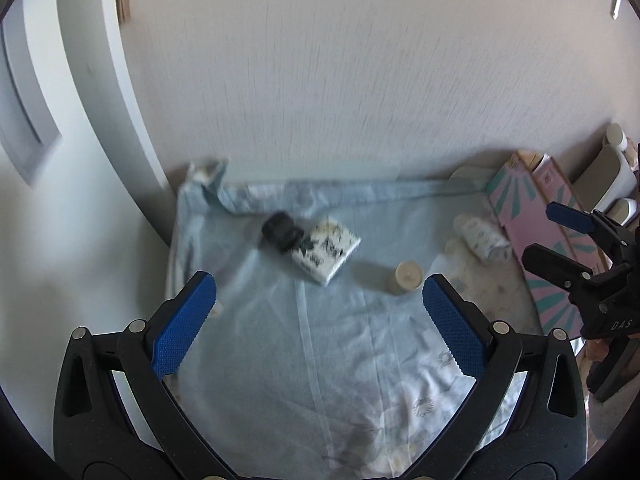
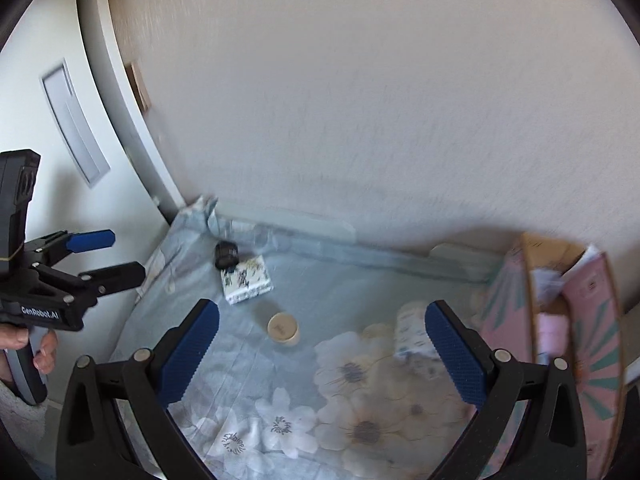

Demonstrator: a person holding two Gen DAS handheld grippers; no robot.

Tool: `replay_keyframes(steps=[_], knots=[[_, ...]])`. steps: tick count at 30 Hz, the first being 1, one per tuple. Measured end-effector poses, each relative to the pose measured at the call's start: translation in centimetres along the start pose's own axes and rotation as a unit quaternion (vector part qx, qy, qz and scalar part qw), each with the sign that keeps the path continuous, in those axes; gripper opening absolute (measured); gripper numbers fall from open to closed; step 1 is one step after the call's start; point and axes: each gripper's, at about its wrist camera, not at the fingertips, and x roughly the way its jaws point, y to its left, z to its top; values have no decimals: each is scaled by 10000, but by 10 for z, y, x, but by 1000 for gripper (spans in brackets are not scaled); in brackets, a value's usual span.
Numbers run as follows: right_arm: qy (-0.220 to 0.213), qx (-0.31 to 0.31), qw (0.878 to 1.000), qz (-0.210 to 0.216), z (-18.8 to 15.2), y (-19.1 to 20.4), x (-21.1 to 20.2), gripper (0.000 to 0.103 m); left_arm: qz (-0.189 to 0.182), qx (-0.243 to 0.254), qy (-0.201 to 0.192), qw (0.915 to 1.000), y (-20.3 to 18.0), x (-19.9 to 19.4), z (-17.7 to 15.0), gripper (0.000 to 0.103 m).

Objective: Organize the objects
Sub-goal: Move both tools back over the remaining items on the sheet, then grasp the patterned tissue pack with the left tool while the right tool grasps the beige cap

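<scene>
Fingers (image 1: 188,328) wide apart, both empty.

Textured cream wall (image 2: 400,120) behind; white door frame (image 1: 92,80) at left; daylight, pale blue floral cloth (image 2: 280,420).

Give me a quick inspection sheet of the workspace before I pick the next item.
Surface: floral cloth, wrinkled, over the table.
Job's things: black jar touching patterned box; cream jar upright, apart; patterned bottle lying beside pink carton.
Clutter: white containers behind the carton.
Grippers: left gripper open, empty; right gripper open, empty.
Cables: nothing seen.
Surroundings: pale wall, white door frame.
</scene>
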Motion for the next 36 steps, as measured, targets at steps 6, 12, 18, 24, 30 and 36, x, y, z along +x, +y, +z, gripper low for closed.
replay_keyframes(steps=[6,12,18,24,30,36], knots=[[278,-126,9995,100,-18,7,43,91,-248,-31,213,9995,6,51,-13,98],[533,-451,9974,179,-40,14,81,77,-400,-12,349,9986,6,103,-19,88],[609,-766,9948,290,-53,24,109,69,-335,134,291,9989,1,134,-17,86],[575,-941,9931,399,-57,32,127,61,-256,392,153,9988,-9,143,-10,86],[503,-937,9931,487,-56,35,135,50,-186,629,91,9978,-18,146,-7,73],[518,-852,9937,518,-52,33,140,34,-138,822,79,9965,-18,148,-6,61]])
